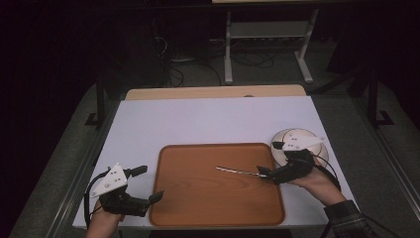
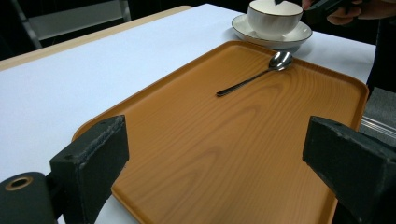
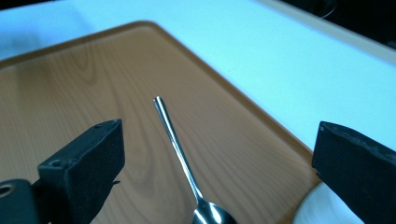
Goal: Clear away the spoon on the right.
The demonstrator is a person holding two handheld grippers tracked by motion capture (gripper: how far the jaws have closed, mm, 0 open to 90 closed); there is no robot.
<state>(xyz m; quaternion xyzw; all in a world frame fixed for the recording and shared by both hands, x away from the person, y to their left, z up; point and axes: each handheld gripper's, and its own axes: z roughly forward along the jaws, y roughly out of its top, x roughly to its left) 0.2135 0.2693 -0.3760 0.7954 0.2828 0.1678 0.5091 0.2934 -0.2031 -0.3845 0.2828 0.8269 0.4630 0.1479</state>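
Spoon [image 1: 237,171] lies flat on the wooden tray [image 1: 198,198], free of your right claw [image 1: 265,173], whose jaws stand wide and released. In the right gripper view the handle runs away from the claw between the two jaws, neither pad touching it, and the bowl [image 3: 212,215] sits nearest to you, low between them. Just behind that claw, off the tray's edge, a cup [image 2: 273,17] stands on its saucer [image 2: 299,35]. Your left claw [image 1: 148,184] hovers at the tray's opposite edge, also released with nothing between its jaws, well apart from the spoon, which lies across the tray from it.
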